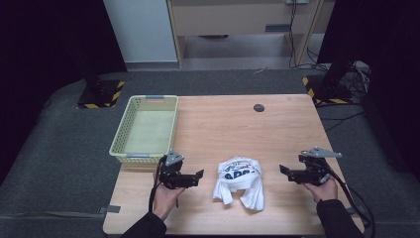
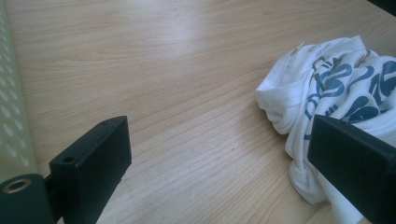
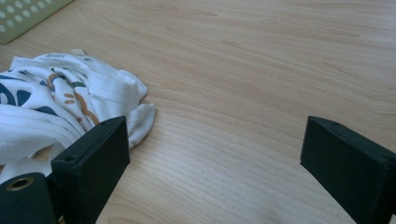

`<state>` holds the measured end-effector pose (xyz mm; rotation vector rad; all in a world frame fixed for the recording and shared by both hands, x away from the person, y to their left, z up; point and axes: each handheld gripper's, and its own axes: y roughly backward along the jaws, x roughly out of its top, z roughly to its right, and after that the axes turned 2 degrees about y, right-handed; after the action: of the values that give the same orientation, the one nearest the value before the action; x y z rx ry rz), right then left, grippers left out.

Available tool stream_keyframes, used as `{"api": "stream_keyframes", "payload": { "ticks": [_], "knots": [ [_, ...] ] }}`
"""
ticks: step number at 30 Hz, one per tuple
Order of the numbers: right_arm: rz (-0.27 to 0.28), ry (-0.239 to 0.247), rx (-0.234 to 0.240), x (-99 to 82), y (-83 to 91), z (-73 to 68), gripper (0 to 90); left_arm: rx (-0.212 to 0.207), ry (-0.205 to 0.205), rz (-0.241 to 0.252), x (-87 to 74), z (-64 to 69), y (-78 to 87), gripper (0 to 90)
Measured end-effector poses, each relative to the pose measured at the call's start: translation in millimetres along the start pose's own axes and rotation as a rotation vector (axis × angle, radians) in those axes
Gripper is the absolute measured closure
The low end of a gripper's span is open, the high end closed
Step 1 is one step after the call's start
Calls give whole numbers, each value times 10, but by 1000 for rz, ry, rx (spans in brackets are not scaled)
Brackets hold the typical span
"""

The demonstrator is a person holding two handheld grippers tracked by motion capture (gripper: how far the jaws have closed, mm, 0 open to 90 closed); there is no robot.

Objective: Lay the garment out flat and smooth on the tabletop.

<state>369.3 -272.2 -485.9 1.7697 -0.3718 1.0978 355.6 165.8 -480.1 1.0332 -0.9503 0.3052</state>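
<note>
Crumpled shirt (image 1: 239,181) between my two grippers.
My left gripper (image 1: 199,176) and right gripper (image 1: 283,171) both gape wide, holding nothing.

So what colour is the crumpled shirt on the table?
White shirt with dark blue squiggly print and small orange bits; the left gripper view shows it best.

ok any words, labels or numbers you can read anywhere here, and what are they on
None can be read for certain.
White shirt: dark blue print that looks like lettering, too crumpled and folded to read.
Neck label on the shirt: small grey print, too blurred to read.
Basket and table: no writing to be seen.
</note>
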Motion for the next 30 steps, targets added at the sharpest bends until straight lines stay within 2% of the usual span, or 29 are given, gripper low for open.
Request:
{"api": "stream_keyframes", "payload": {
  "ticks": [7,14,17,25,30],
  "knots": [
    [-4,15,18,65,-98,-70,106,-6,2,8,66,32,-77,60],
    [-8,31,39,148,-218,-155,126,-16,-15,10,149,107,-210,63],
    [-9,40,52,185,-293,-204,138,-27,-21,-3,157,151,-307,63],
    [-21,52,86,231,-417,-299,156,-62,-7,-22,162,209,-473,72],
    [-47,60,91,234,-509,-338,165,-61,-14,-48,152,262,-578,87]
  ]
}}
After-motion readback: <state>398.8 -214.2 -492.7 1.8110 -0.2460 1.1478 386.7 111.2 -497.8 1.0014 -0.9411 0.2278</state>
